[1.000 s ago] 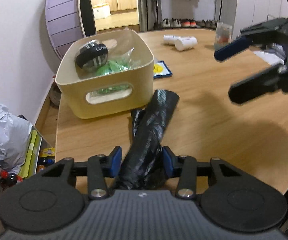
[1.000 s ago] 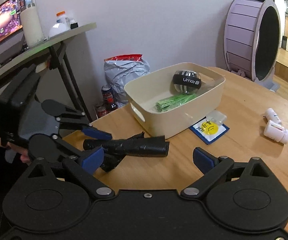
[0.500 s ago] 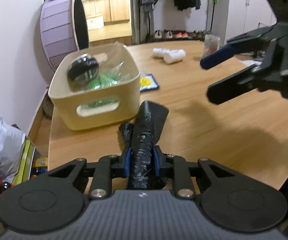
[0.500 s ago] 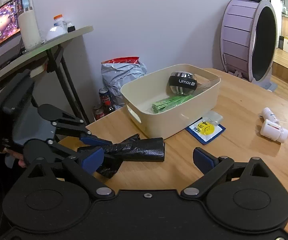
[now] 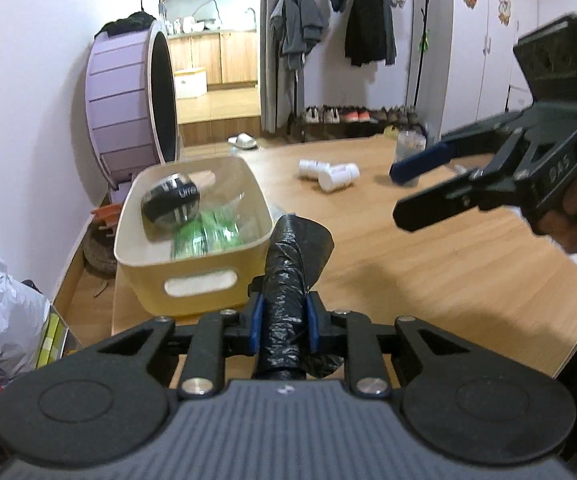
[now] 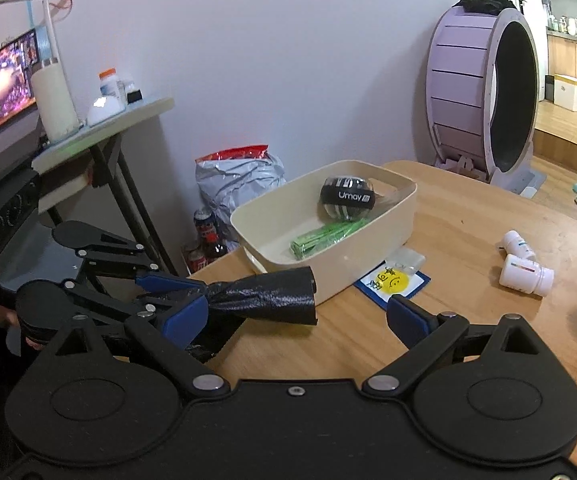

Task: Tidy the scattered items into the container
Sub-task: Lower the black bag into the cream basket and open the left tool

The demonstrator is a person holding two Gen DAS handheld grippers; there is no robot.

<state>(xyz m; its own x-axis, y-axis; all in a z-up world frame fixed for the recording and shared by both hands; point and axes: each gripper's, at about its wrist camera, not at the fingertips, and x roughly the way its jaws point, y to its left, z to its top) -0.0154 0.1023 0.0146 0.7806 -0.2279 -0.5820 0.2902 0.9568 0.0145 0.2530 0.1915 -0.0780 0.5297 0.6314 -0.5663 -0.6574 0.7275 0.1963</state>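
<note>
Pinching the black bag roll (image 5: 288, 280) mid-length beside the bin (image 5: 192, 276), left tool (image 5: 282, 326) grips soft, light, slippery plastic; right tool (image 5: 420, 196) spread.

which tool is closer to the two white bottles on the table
Right. The right tool hangs open over the table with the white bottles just ahead to its right; the left tool, holding the black bag roll, is farther off by the bin.

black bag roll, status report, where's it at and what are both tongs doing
Left tongs shut on black bag roll, lifted beside the cream bin. Right tongs open, empty. Two white bottles on the table, nothing blocking the bin.
</note>
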